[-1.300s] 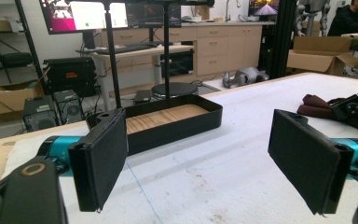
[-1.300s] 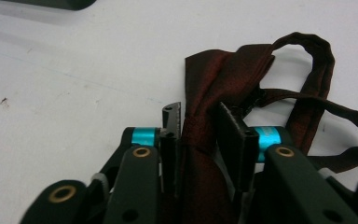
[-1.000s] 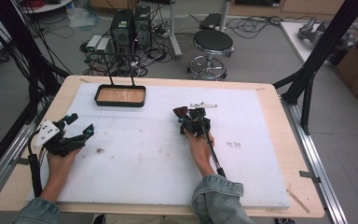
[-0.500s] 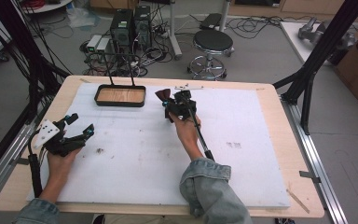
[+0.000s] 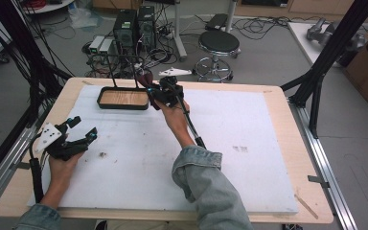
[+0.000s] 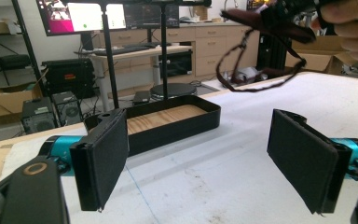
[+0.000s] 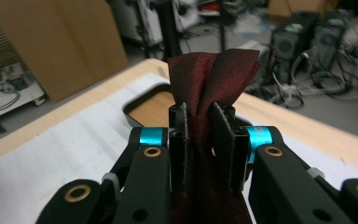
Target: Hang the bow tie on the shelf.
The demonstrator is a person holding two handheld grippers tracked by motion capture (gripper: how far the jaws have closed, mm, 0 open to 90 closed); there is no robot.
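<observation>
The right claw (image 7: 200, 140) pinches a dark red satin cloth pouch (image 7: 209, 79), held just beside the black wood-floored tray's (image 5: 123, 106) right end, likely its destination. The left claw (image 5: 79, 136), spread empty, rests well apart on the white worktop (image 5: 249, 139).

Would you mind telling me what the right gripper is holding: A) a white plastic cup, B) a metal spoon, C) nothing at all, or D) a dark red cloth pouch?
D: the right gripper has its jaws pinched on a dark red cloth pouch, which sticks up between them, near the black tray.
</observation>
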